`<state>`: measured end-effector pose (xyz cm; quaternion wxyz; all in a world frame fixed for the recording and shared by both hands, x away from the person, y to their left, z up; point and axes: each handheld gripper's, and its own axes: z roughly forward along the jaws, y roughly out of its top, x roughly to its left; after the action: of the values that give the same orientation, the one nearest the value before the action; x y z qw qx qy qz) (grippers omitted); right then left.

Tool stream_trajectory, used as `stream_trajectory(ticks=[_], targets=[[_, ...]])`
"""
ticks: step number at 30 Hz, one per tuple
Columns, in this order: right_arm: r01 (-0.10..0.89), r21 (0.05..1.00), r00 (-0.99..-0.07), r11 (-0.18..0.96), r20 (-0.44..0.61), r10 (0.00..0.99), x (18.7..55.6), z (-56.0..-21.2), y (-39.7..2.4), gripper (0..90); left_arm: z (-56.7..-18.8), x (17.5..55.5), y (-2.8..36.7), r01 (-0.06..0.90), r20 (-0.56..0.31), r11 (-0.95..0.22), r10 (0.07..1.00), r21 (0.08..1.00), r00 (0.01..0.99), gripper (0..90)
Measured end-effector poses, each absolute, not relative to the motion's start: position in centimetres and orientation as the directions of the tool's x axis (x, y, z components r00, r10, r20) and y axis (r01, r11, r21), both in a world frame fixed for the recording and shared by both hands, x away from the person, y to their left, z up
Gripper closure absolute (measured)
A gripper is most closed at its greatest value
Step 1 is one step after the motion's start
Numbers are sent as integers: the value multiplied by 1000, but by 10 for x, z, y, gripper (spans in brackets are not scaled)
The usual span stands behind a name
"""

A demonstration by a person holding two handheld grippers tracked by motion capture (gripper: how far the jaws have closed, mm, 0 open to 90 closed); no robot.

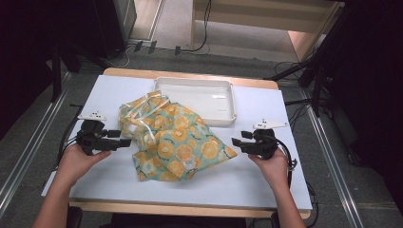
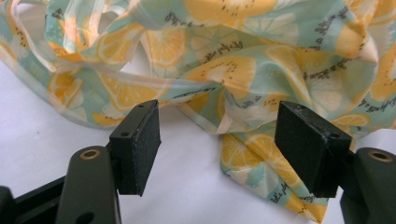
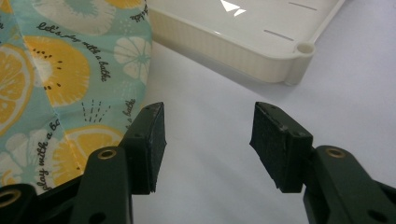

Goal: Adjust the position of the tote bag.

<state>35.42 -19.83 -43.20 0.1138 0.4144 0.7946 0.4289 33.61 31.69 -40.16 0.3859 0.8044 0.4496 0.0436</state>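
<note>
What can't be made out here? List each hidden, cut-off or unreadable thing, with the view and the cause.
- Cloth, high view: its own crumpled folds hide the underside and true shape.
- Cloth print, high view: lettering too small to read.
- Cloth, left gripper view: top and right edges cut it off.
- Tray, right gripper view: far side cut off by the top edge.
- Left gripper, high view: tips dark against the cloth edge; contact unclear.

White table [image 1: 266, 180] with lemon-print cloth [image 1: 176, 140], tray [image 1: 199, 97]

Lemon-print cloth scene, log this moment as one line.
crumpled teal lemon-print cloth on table | left gripper open at its edge | right gripper open beside it
</note>
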Motion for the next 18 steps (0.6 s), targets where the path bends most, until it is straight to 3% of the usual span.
stream_trajectory(ticks=[12, 18], targets=[[547, 785, -649, 290, 179, 740, 346, -424, -204, 444, -380, 345, 318, 680, -306, -277, 735, 679, 605, 334], [544, 788, -652, 288, 181, 737, 343, -423, -204, 440, -371, 355, 315, 676, -277, -309, 740, 669, 613, 333]])
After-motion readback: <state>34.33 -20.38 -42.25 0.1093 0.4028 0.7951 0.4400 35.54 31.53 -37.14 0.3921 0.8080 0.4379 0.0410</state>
